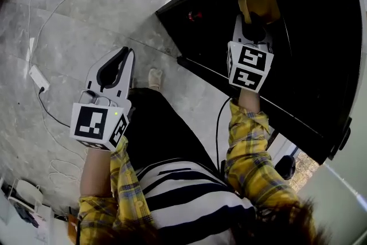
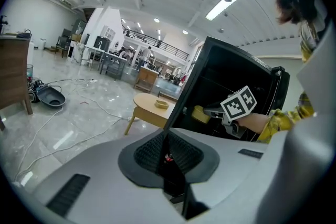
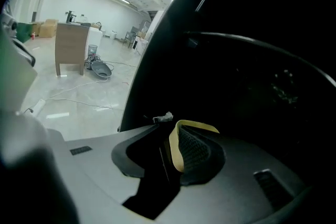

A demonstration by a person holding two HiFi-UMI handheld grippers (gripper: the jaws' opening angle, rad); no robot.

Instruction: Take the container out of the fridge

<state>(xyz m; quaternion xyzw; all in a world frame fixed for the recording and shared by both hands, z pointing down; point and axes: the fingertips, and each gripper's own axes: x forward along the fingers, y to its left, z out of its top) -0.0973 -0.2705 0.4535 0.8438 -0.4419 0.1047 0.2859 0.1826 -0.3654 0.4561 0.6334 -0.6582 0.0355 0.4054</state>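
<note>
A yellow container [image 1: 259, 7] sits at the open front of the black fridge [image 1: 312, 37]. My right gripper [image 1: 253, 24] reaches into the fridge and is shut on it. In the right gripper view the container's thin yellow wall [image 3: 175, 148] is pinched between the jaws of my right gripper [image 3: 169, 150], with the dark fridge interior [image 3: 252, 71] behind. My left gripper [image 1: 117, 61] hangs over the floor to the left of the fridge, shut and empty. The left gripper view shows my left gripper [image 2: 167, 153] closed, and beyond it the yellow container [image 2: 200, 114] and the right gripper's marker cube [image 2: 239, 104].
The fridge door's edge [image 1: 189, 63] runs along the floor by my foot [image 1: 154, 78]. A power strip [image 1: 39, 78] and cables lie on the grey floor at left. A low wooden table [image 2: 152, 109] stands beyond the fridge; a wooden cabinet [image 3: 72, 49] stands farther off.
</note>
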